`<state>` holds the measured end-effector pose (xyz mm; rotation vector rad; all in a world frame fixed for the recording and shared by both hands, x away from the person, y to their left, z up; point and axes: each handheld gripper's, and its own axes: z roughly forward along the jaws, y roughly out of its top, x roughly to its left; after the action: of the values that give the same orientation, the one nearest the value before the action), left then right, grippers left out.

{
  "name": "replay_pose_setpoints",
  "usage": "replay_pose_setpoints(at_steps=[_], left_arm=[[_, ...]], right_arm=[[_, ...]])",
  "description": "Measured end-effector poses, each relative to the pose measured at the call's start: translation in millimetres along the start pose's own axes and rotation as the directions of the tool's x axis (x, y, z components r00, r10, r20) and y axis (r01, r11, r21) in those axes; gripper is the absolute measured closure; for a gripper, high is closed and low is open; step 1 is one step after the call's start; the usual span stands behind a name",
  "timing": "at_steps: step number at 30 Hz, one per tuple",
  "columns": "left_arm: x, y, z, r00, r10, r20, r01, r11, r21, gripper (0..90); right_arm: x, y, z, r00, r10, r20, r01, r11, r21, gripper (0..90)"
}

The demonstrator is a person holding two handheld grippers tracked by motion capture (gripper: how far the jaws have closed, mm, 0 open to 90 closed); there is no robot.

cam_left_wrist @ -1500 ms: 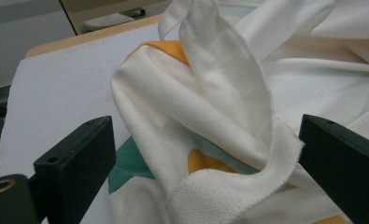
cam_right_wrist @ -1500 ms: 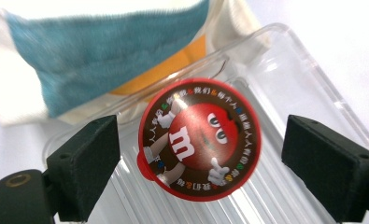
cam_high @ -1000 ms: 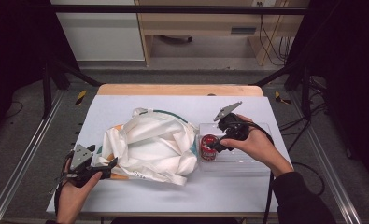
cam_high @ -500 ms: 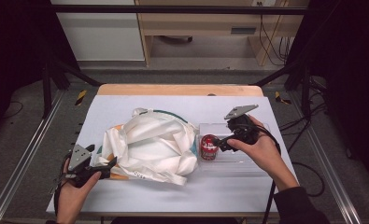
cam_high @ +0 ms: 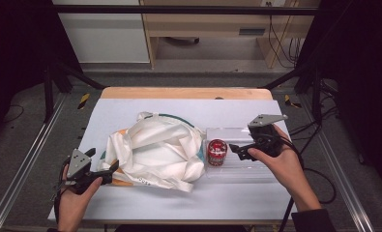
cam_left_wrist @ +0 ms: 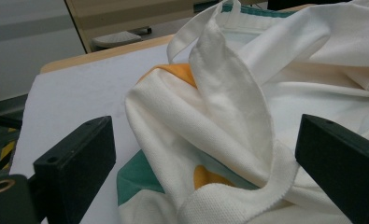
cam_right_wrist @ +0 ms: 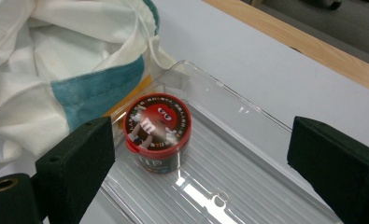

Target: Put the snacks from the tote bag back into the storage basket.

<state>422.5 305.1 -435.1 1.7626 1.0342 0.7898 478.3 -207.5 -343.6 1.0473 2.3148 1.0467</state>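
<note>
Tools both wide open, nothing held: tub sits in tray, bag not yet gripped.

Left tool (cam_high: pixel 112 168) rests at the near left of the surface (cam_high: pixel 246 203), jaws spread wide to either side of the bag (cam_high: pixel 154 152) edge without closing on it; right tool (cam_high: pixel 238 151) hovers over the tray (cam_high: pixel 256 166), jaws equally wide and empty, just beside the tub (cam_high: pixel 217 152). Judged from this layout, the tub is placed upright at the tray's left end, next to the bag, and any bagging or moving of it remains to be done. Left gripper view shows the bag's folds, handle loop (cam_left_wrist: pixel 205 25) and orange and green print close up, which the high view renders as a white heap. Right gripper view shows the tub's red printed lid (cam_right_wrist: pixel 157 123) and the tray's ribbed floor; the high view alone gives both tools' positions together.
</note>
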Motion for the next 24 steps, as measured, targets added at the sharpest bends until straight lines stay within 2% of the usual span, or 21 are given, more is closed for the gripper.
replay_pose_setpoints(at_steps=[1, 10, 18, 21, 24], left_arm=[[0.4, 0.0, -0.2, 1.0000, -0.004, -0.001, 0.004, 1.0000, -0.003, 4.7], [4.5, -0.7, -1.9, 0.9997, -0.020, -0.011, 0.020, 0.9997, -0.013, 4.7], [8.2, -1.9, -2.8, 0.9991, -0.033, -0.025, 0.032, 0.9994, -0.016, 4.7], [8.8, -2.1, -2.9, 0.9990, -0.033, -0.030, 0.033, 0.9993, -0.019, 4.7], [8.9, -2.5, -2.5, 0.9990, -0.032, -0.031, 0.031, 0.9994, -0.017, 4.7]], right_arm=[[-1.1, -2.7, -3.7, 0.9998, 0.015, 0.008, -0.015, 1.000, -0.005, 8.0], [-14.0, -21.2, -28.1, 0.9952, 0.053, 0.082, -0.051, 0.998, -0.029, 7.9], [-27.5, -37.0, -49.8, 0.9855, 0.098, 0.139, -0.090, 0.994, -0.063, 7.9], [-31.9, -45.8, -58.2, 0.9791, 0.128, 0.158, -0.117, 0.990, -0.079, 7.8], [-36.5, -54.2, -62.9, 0.9746, 0.139, 0.176, -0.126, 0.989, -0.083, 7.6]])
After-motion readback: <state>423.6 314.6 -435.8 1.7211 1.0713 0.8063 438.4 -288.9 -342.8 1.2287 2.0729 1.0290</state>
